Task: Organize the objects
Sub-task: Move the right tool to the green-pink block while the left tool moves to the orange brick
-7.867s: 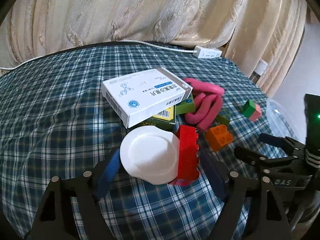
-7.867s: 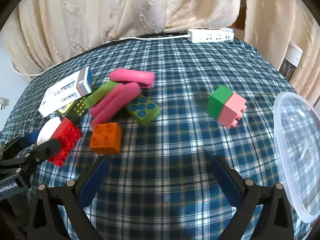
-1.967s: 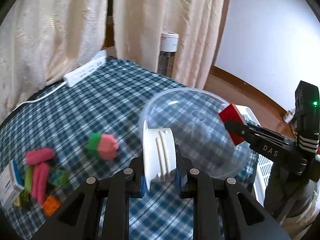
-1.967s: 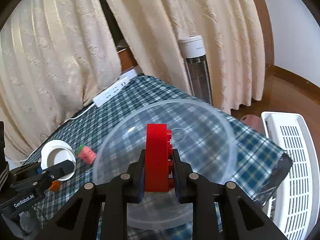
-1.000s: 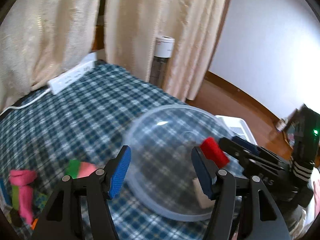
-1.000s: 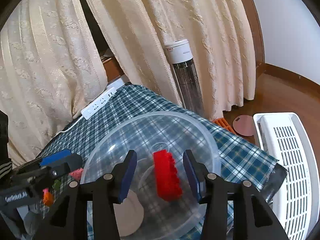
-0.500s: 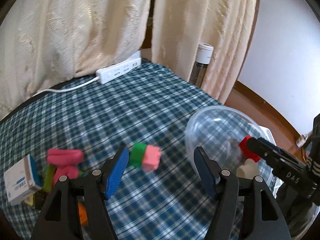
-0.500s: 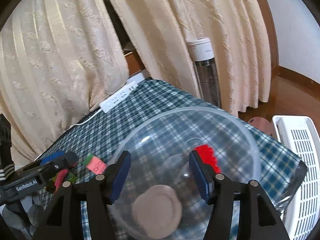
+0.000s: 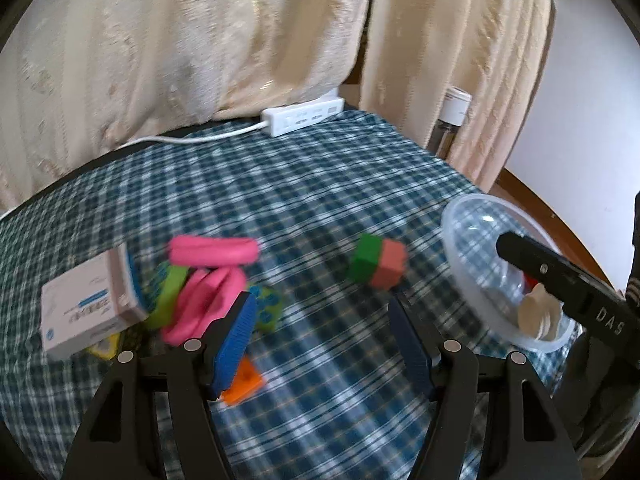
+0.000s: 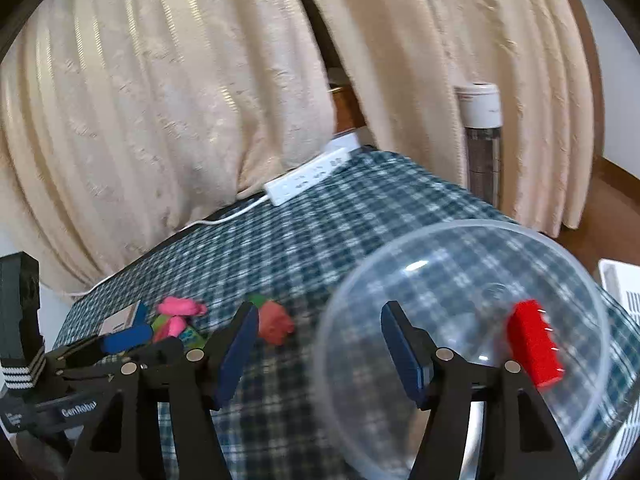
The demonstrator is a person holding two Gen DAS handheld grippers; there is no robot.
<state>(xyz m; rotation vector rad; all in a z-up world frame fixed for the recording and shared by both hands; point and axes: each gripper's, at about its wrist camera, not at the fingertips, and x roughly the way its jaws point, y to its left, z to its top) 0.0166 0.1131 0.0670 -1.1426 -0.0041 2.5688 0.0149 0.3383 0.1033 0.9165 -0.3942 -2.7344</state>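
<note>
left wrist view: the left claw [image 9: 320, 336] is hanging over the checked desk [image 9: 320, 184], jaws standing well apart with nothing between them. a green-and-pink block [image 9: 377, 261] is lying just beyond its tips, long axis running left to right, green end to the left. further left a pile is sitting together: pink rolls [image 9: 213, 249] lying roughly crosswise, a white box [image 9: 90, 305] tilted on top of other pieces, a green studded brick [image 9: 266, 307], and an orange brick [image 9: 243, 380] half hidden behind the left finger. at right, the clear bowl [image 9: 460, 240] is holding a white cap [image 9: 534, 314] and a sliver of red; the right claw's arm is crossing in front of it. a white power strip [image 9: 302, 116] is lying at the far edge by the curtain [image 9: 200, 40].

right wrist view: the right claw [image 10: 316, 350] is opening, empty, over the bowl's near rim [image 10: 340, 312]. inside the bowl a red brick [image 10: 534, 348] is lying tilted, long axis running away from the camera. the left claw [image 10: 124, 338] is showing at lower left beside the pile.
</note>
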